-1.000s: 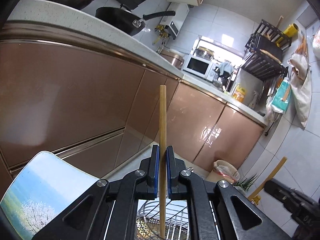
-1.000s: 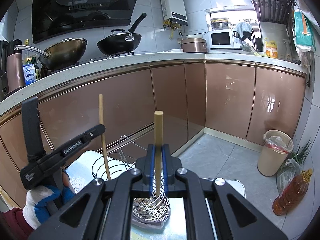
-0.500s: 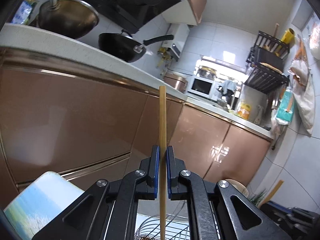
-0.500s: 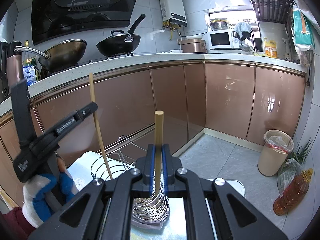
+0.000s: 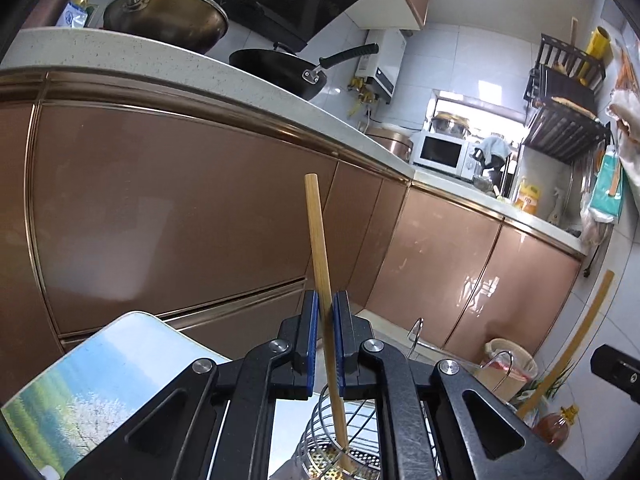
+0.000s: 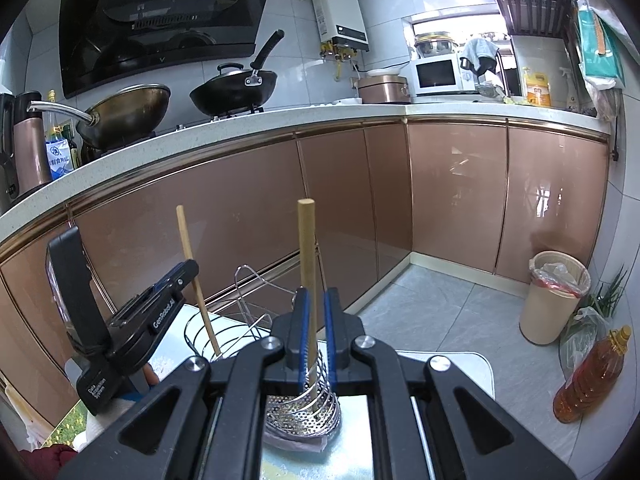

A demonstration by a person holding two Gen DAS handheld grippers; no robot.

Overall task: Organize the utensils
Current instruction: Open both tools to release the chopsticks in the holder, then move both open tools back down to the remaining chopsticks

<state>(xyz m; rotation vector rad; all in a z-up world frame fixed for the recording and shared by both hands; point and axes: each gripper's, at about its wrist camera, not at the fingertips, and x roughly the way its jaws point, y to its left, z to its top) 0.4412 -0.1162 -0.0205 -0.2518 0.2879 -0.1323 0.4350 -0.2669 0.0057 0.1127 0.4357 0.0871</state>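
Note:
My left gripper [image 5: 327,304] has parted jaws, and a wooden chopstick [image 5: 320,264] leans loosely between its blue pads, its lower end inside the wire utensil holder [image 5: 352,444]. My right gripper [image 6: 314,300] holds a second wooden chopstick [image 6: 307,248] upright above the same wire holder [image 6: 308,404], with a small gap on its right side. In the right wrist view the left gripper [image 6: 176,280] and its chopstick [image 6: 196,276] stand to the left, the stick's tip in the holder's left basket.
The holder stands on a small table with a landscape print [image 5: 80,392]. Copper cabinet fronts [image 6: 360,200] run behind under a white counter with two woks [image 6: 236,84]. A bin [image 6: 556,296] and an oil bottle [image 6: 592,372] stand on the floor at right.
The left gripper came down and its jaws have parted; its chopstick now leans with its tip in the holder. The right gripper has barely moved.

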